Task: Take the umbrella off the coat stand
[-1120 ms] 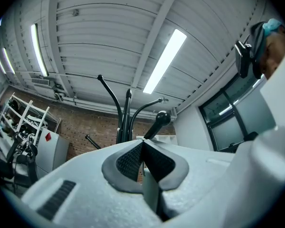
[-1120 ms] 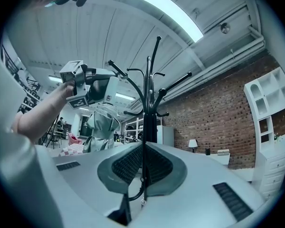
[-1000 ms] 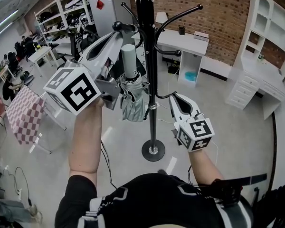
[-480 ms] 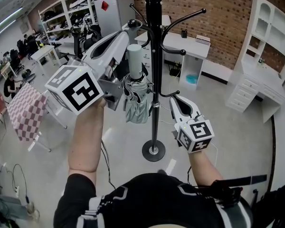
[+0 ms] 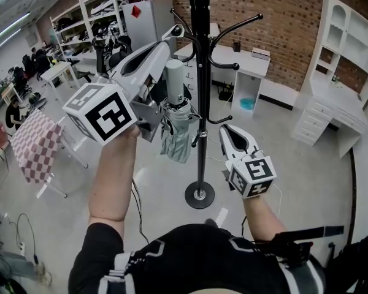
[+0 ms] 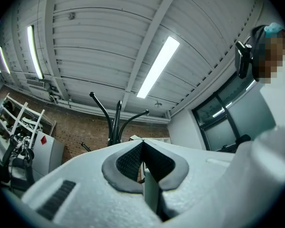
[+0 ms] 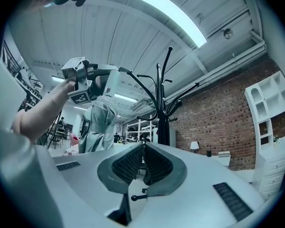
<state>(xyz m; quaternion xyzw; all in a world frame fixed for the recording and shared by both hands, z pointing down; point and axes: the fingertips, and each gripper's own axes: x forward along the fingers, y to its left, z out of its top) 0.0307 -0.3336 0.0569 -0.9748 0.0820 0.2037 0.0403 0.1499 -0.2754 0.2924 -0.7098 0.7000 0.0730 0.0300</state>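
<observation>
white desk (image 5: pixel 245 57) by brick wall (image 5: pixel 288 17); checkered table (image 5: pixel 32 146) left; white bookcase (image 5: pixel 349 72) right

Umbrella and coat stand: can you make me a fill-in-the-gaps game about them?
The gripper holding the umbrella is the person's ___ one.
The coat stand is coloured ___.
The wall behind it is built of ___.
The other gripper, shut, holds ___.
Missing words: left, black, bricks, nothing.
</observation>
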